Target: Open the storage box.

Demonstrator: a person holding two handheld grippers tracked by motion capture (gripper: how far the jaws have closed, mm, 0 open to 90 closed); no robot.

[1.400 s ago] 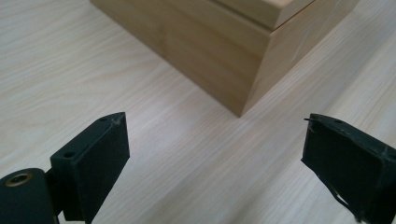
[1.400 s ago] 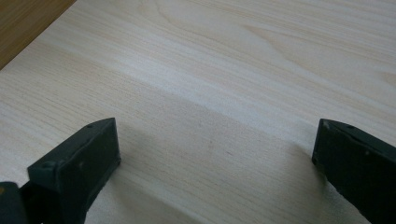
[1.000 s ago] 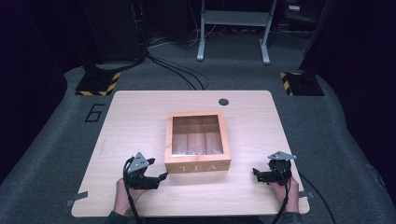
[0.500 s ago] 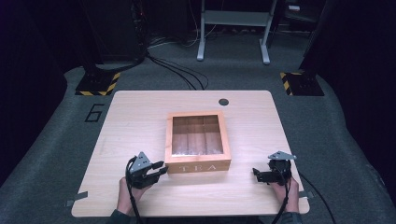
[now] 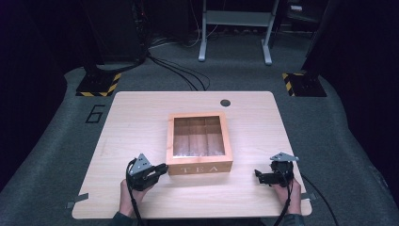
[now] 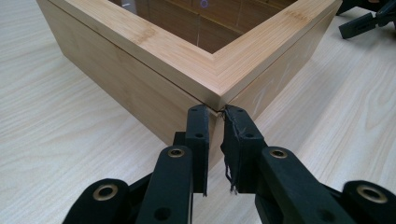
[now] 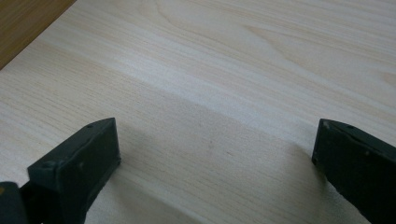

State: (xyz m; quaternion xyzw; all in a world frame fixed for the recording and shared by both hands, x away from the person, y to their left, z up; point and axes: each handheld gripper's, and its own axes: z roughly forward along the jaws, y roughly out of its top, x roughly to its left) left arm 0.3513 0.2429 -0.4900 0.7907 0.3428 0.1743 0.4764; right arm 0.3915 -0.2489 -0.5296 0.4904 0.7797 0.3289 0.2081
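A bamboo tea box (image 5: 200, 141) with a window lid and "TEA" on its front stands shut in the middle of the table (image 5: 136, 117). My left gripper (image 5: 162, 168) points at its near left corner. In the left gripper view the box corner (image 6: 219, 88) lies just beyond my left gripper (image 6: 215, 112). Its jaws have just been closing and now stand shut, tips against the corner under the lid's edge, with nothing between them. My right gripper (image 5: 258, 175) rests open on bare wood to the right of the box, its jaws (image 7: 212, 140) wide apart.
A dark round grommet (image 5: 225, 102) sits at the table's far edge. Black-and-yellow striped bases (image 5: 96, 84) (image 5: 301, 82) and cables lie on the grey floor behind. A metal stand (image 5: 235, 23) is farther back. The right gripper (image 6: 369, 18) shows beyond the box.
The left gripper's jaws have closed at the box's near left corner. Both hands and the box have stayed in place.
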